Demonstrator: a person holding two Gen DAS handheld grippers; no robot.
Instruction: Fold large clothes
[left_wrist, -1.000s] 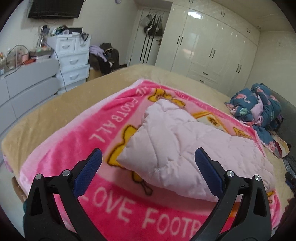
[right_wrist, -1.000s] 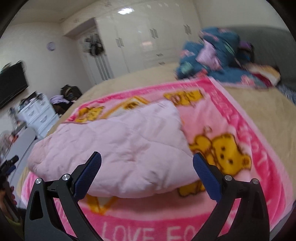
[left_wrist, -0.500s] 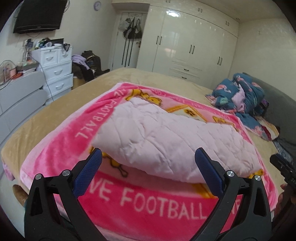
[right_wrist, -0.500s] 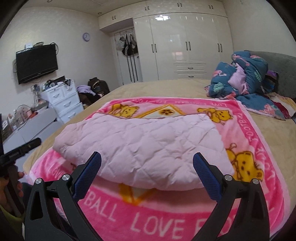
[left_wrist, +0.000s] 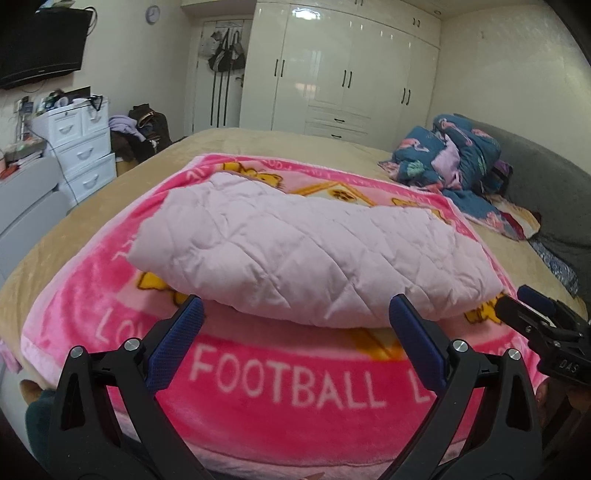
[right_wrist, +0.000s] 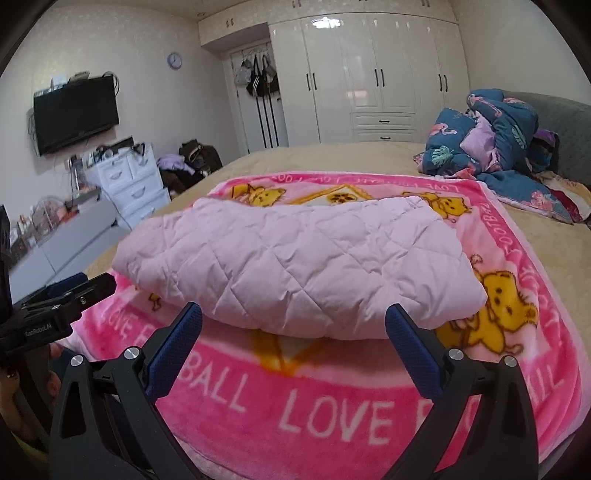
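Observation:
A pale pink quilted garment (left_wrist: 303, 251) lies folded into a thick rectangle on a pink bear-print blanket (left_wrist: 288, 384) spread over the bed; it also shows in the right wrist view (right_wrist: 295, 266). My left gripper (left_wrist: 295, 314) is open and empty, hovering just short of the garment's near edge. My right gripper (right_wrist: 293, 317) is open and empty, also in front of the near edge. The right gripper shows at the right edge of the left wrist view (left_wrist: 543, 325). The left gripper shows at the left edge of the right wrist view (right_wrist: 62, 299).
The pink blanket (right_wrist: 369, 417) lies on a tan bed cover (left_wrist: 258, 144). A heap of blue patterned bedding (left_wrist: 454, 158) sits at the far right by a grey headboard (left_wrist: 543, 192). White drawers (left_wrist: 81, 147), grey cabinets and a wall TV stand left; white wardrobes (left_wrist: 351, 74) behind.
Both grippers have drawn back toward the foot of the bed and lowered, staying open. The folded garment now lies flat and still; each gripper has come into the other's view.

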